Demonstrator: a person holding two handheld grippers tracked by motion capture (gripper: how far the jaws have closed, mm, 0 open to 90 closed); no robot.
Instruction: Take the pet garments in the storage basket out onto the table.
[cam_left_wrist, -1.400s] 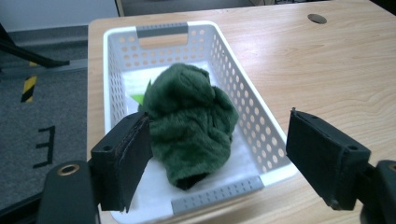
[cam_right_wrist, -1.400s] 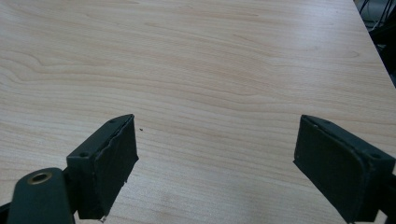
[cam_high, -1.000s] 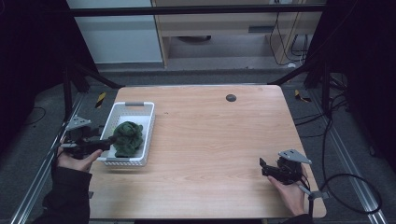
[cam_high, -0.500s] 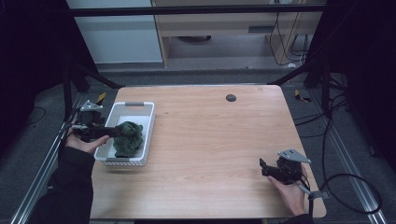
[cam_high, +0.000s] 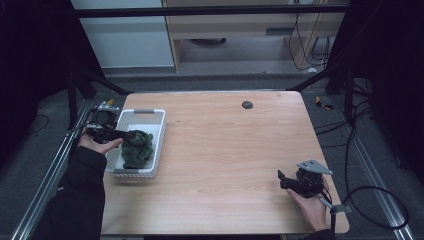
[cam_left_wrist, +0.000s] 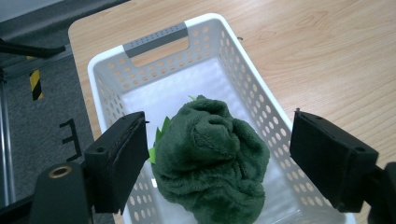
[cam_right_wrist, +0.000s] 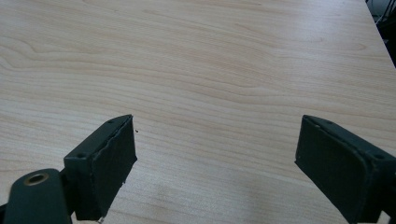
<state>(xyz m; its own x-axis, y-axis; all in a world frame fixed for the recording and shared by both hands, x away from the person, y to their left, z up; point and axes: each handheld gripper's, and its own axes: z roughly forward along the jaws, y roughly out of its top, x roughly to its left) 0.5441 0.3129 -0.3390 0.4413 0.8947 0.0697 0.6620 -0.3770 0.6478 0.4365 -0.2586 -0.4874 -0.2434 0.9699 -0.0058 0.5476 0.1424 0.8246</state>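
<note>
A dark green plush toy (cam_high: 136, 149) (cam_left_wrist: 210, 156) lies crumpled inside a white perforated basket (cam_high: 145, 113) (cam_left_wrist: 156, 39) at the table's left edge. My left gripper (cam_high: 120, 134) (cam_left_wrist: 217, 158) hovers over the basket from its left side, open, its jaws wide on either side of the toy without touching it. Over bare wood at the table's front right corner, my right gripper (cam_high: 283, 180) (cam_right_wrist: 215, 163) is held low, open, nothing between its jaws.
The wooden table (cam_high: 225, 150) has a small dark round hole (cam_high: 247, 105) near its far edge. Metal rails (cam_high: 55, 165) run along the table's left side. A cable (cam_high: 380, 200) loops on the floor at the right.
My left gripper has moved away from me along the basket's left side and now stands over the toy. The right gripper has stayed where it was.
</note>
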